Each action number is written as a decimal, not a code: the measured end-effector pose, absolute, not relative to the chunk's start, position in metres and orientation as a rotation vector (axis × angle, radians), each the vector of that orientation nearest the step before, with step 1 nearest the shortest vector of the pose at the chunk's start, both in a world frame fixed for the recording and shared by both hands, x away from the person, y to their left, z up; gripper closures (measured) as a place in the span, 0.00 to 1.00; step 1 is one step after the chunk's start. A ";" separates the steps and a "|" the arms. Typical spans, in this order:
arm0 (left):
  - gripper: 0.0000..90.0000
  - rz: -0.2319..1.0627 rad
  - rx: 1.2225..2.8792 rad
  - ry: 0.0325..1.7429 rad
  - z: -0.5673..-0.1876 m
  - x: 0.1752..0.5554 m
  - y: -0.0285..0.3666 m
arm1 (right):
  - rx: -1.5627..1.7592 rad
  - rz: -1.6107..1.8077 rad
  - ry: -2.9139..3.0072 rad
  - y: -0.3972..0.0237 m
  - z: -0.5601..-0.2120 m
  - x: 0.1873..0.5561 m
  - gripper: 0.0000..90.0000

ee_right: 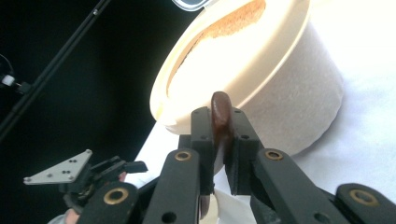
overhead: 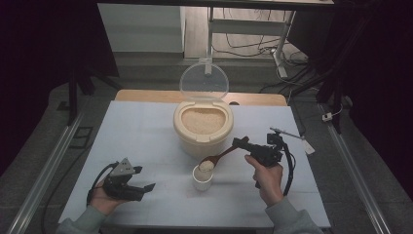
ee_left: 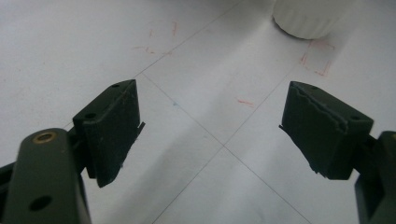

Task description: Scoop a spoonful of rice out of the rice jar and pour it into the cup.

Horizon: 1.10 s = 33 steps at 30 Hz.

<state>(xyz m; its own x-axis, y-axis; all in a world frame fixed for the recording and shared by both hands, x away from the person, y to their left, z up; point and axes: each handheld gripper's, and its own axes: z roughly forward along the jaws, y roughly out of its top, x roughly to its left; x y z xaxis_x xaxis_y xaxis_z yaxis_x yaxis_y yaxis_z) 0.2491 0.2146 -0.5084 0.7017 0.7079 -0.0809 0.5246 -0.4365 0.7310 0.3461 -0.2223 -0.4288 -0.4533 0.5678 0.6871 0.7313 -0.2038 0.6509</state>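
The right gripper (overhead: 242, 143) has its jaws pinching the handle of a wooden spoon (overhead: 220, 156), whose rice-heaped bowl sits over the white cup (overhead: 202, 179), just before the rice container (overhead: 203, 127). The left gripper (overhead: 144, 178) rests on the table (overhead: 141, 126), jaws spread, holding nothing.

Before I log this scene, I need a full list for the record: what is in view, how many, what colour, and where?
Table: one, white, centre.
Rice bin: one, cream, far middle of the table, full of grain.
Lid: one, clear, raised behind the bin.
Cup: one, white, in front of the bin.
Spoon: one, brown wood, heaped with grain above the cup.
Tag: one, white, right edge of the table.
Left gripper: one, black, jaws apart, resting low at the left.
Right gripper: one, black, jaws shut on the spoon handle.
Hands: two, grey sleeves, near edge.
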 end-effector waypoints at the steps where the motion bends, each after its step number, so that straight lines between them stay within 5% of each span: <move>1: 0.21 0.304 2.140 0.936 -0.508 0.249 0.215 | -1.556 -1.740 -1.900 -0.222 -0.428 0.346 0.92; 33: 0.21 0.309 2.146 0.934 -0.509 0.249 0.214 | -1.178 -1.963 -2.309 -0.204 -0.404 0.315 0.92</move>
